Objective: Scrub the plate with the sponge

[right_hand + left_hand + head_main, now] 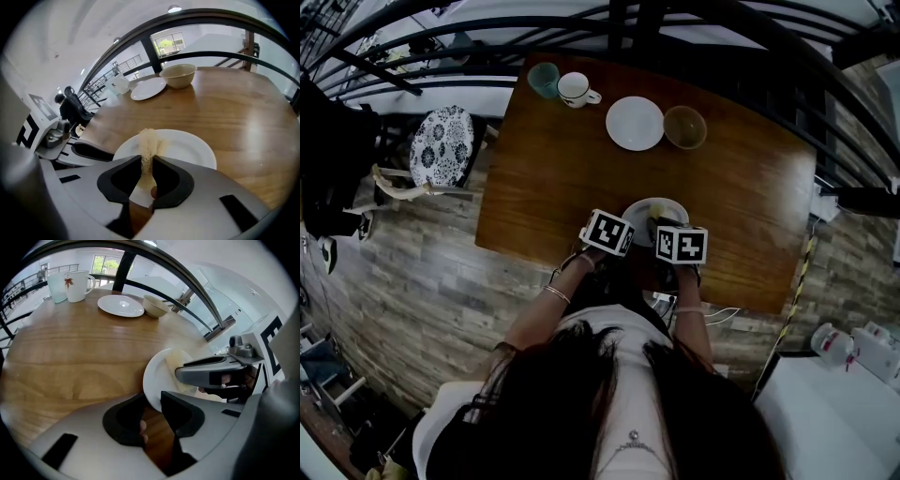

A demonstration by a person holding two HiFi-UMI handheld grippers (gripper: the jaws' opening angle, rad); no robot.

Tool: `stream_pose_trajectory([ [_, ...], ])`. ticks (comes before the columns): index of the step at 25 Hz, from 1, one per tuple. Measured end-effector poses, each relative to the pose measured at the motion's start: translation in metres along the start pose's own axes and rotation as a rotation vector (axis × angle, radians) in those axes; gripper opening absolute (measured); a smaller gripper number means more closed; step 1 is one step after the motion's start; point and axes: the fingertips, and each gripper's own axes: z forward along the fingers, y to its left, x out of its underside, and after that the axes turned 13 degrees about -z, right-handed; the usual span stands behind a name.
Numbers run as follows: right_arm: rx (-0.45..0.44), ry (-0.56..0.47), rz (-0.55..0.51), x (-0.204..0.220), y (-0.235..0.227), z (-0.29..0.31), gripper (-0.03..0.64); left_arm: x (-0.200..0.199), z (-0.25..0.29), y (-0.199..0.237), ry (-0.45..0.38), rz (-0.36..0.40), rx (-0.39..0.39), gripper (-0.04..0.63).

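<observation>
A white plate (pixel 649 208) lies near the front edge of the wooden table (pixel 544 178). My left gripper (pixel 153 404) is shut on the plate's (pixel 157 378) near rim, which runs between its jaws. My right gripper (pixel 146 161) is shut on a thin tan sponge (pixel 148 143) that stands on edge and rests on the plate (pixel 187 147). In the left gripper view the sponge (pixel 174 361) lies on the plate under the right gripper's grey finger (pixel 211 372). From the head view both marker cubes sit side by side over the plate, hiding much of it.
At the far side of the table stand a second white plate (pixel 635 123), a tan bowl (pixel 685 127), a white mug (pixel 576 89) and a pale green cup (pixel 544 79). A chair with a patterned cushion (pixel 442 146) stands left of the table. Dark railing runs behind.
</observation>
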Motion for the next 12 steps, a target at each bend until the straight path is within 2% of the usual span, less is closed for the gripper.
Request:
stream_pose_trajectory([
  [4,-0.096,0.025,-0.08,-0.004,0.026,0.009,0.091,-0.001,0.003,-0.001,0.005,0.021,0.006,0.12],
  [6,-0.115,0.029,-0.104,-0.005,0.029,0.01,0.092,0.0,0.004,-0.002,0.013,0.026,0.009,0.12],
  [9,-0.077,0.016,-0.086,-0.004,0.016,0.005,0.092,0.0,0.003,-0.003,0.018,0.028,0.014,0.12],
  [12,0.017,-0.004,-0.027,-0.004,-0.015,-0.006,0.092,0.001,0.0,-0.002,0.033,0.027,0.01,0.12],
])
